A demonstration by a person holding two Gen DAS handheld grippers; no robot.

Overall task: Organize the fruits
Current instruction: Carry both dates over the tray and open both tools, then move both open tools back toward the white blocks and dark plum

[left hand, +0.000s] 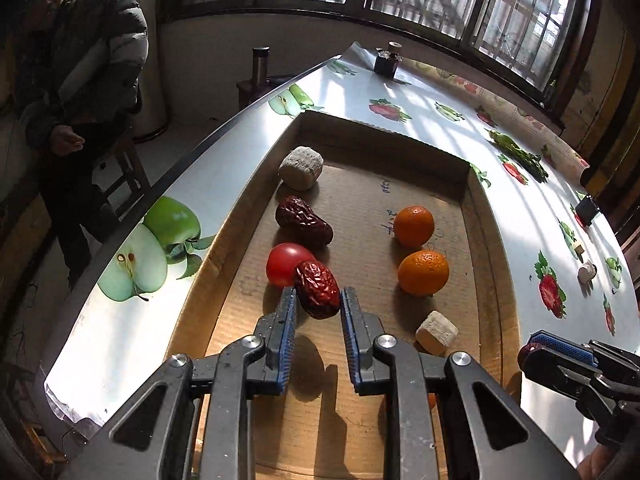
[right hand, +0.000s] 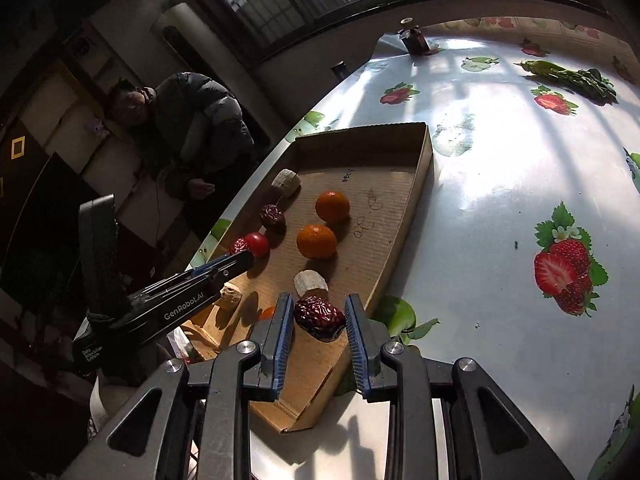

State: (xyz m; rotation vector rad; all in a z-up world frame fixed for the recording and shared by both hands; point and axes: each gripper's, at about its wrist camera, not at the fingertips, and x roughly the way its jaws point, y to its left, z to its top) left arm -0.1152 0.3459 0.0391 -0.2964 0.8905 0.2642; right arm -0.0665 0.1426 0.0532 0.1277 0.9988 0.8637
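A wrinkled red date (left hand: 318,289) sits in the lower middle of the left wrist view, between the fingers of the left gripper (left hand: 318,300). The fingers are close on both sides of it; whether they press it or only frame it, I cannot tell. Just behind it, touching or almost touching, is a red cherry tomato (left hand: 285,264). Further up the frame lies a second date (left hand: 303,221), and above that a pale rough block (left hand: 301,168). To the right of these, two oranges (left hand: 423,272) stand one behind the other, well apart from the dates. A smaller pale block (left hand: 436,333) lies lower right of them.

All of this rests in a shallow cardboard tray (left hand: 490,248).

In the right wrist view, another red date (right hand: 319,317) is in the lower middle, between the fingers of the right gripper (right hand: 318,320). The left finger touches it, but a small gap shows at the right finger, so I cannot tell if it is grasped. It is over the near corner of the tray.

The tray stands on a table with a glossy cloth (right hand: 500,200) printed with strawberries and apples. A person in a dark padded jacket (right hand: 192,120) is at the upper left.
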